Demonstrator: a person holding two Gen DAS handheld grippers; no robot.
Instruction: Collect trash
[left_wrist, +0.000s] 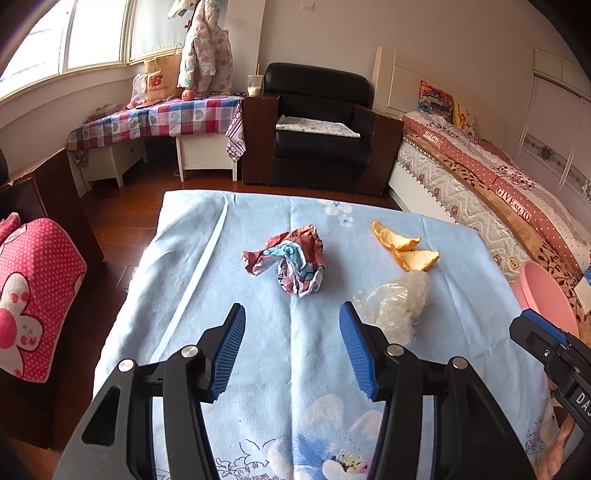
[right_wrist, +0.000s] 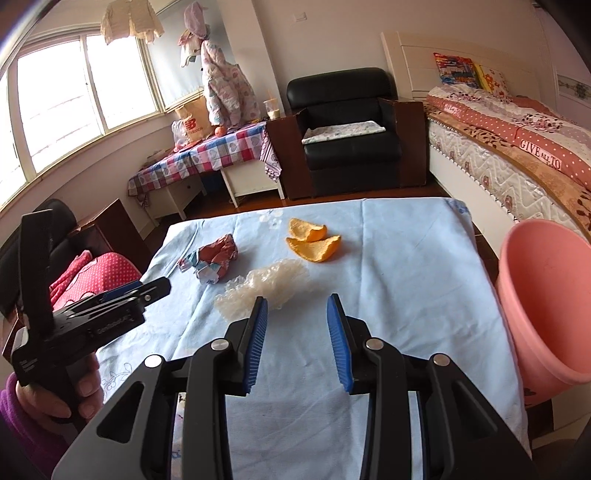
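A cloth-covered table holds three pieces of trash. The crumpled paper lies toward the left, the orange peels toward the far right, and the plastic wrap sits just in front of the peels, near them. A bucket stands beside the table's right edge. A cushion sits off the table's left side. Behind the table an armchair stands against the wall, with a low table to its left under the window and a bed to its right.
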